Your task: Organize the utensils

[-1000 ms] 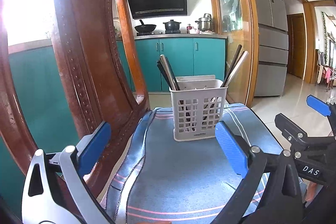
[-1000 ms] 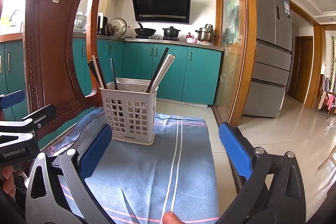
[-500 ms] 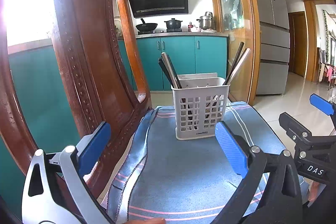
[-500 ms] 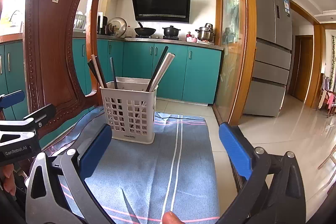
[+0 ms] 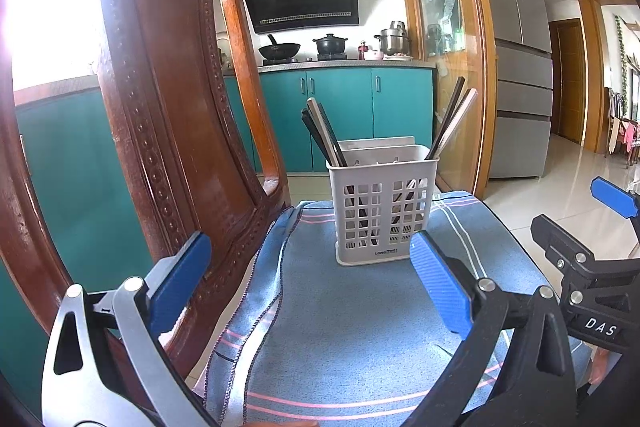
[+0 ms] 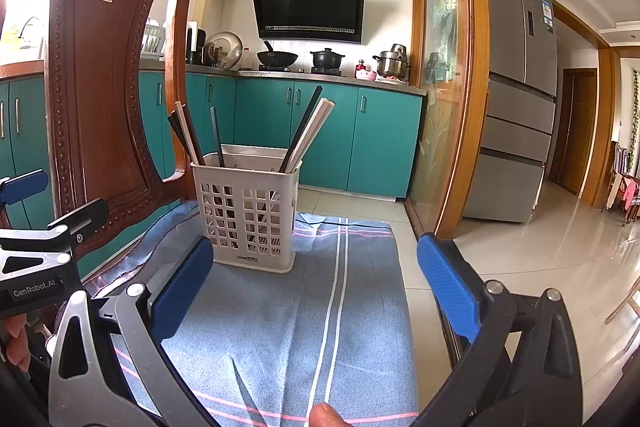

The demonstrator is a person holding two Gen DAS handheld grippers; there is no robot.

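Left gripper [image 5: 308, 283]: fingers [image 5: 440, 287] spread wide, nothing between them, hovering above a blue striped cloth [image 5: 352, 327]. White slotted utensil basket [image 5: 382, 207] ahead of the left fingers, standing upright on the cloth, closer to the right finger than to the left one, apart from both. Chopsticks [image 5: 322, 133] leaning out of the basket's left corner, dark and pale ones together; a second bunch [image 5: 454, 119] leaning out at the basket's right side. Carved wooden chair back [image 5: 160, 107] rising just beyond and left of the left finger. Right gripper's black frame visible off to the right of the left fingers, its blue tip raised.

Right gripper [image 6: 316, 281]: fingers [image 6: 182, 291] likewise spread wide and empty, above the same cloth [image 6: 320, 307]. Basket [image 6: 248, 215] ahead of the right fingers, nearer the left finger, not touching it. Chopsticks [image 6: 186, 135] fanned out at the basket's left, one dark stick upright near its middle, another bunch [image 6: 308, 131] slanting out to the right. A fingertip [image 6: 326, 415] showing at the bottom edge between the fingers. Part of a hand [image 6: 16, 343] at the lower left, behind the left gripper's frame. Teal kitchen cabinets [image 6: 328, 139] and a grey refrigerator [image 6: 516, 99] far beyond the fingers.
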